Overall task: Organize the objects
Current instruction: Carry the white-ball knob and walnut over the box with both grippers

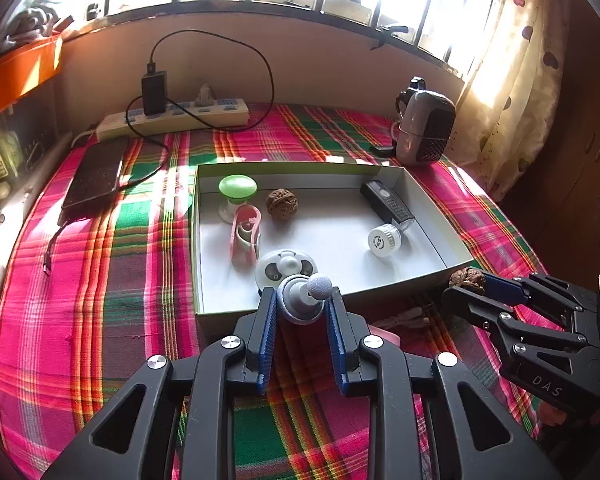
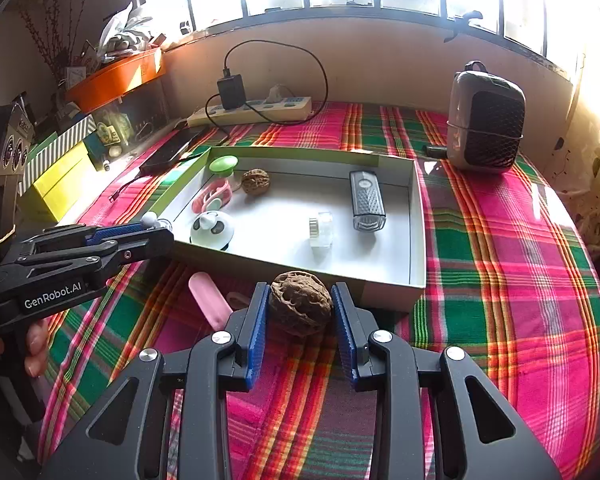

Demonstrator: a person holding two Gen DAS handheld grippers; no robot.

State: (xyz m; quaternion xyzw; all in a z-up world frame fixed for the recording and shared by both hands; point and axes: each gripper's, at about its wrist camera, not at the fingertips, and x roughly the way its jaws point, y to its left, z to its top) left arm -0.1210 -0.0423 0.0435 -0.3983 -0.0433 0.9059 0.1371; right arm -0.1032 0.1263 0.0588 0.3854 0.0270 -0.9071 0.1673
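Right tool (image 2: 300, 312) clamps a hard, knobbly walnut (image 2: 300, 302) across its middle; left tool (image 1: 302, 306) pinches a light knob (image 1: 304, 296) near the box (image 1: 440, 208), lower centre.

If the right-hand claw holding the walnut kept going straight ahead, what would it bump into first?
Probably the near wall of the white box, just beyond the walnut that the right gripper holds; depth is hard to judge.

Both wrist cameras look steeply down along their fingers, close above the shared box (image 1: 440, 204)
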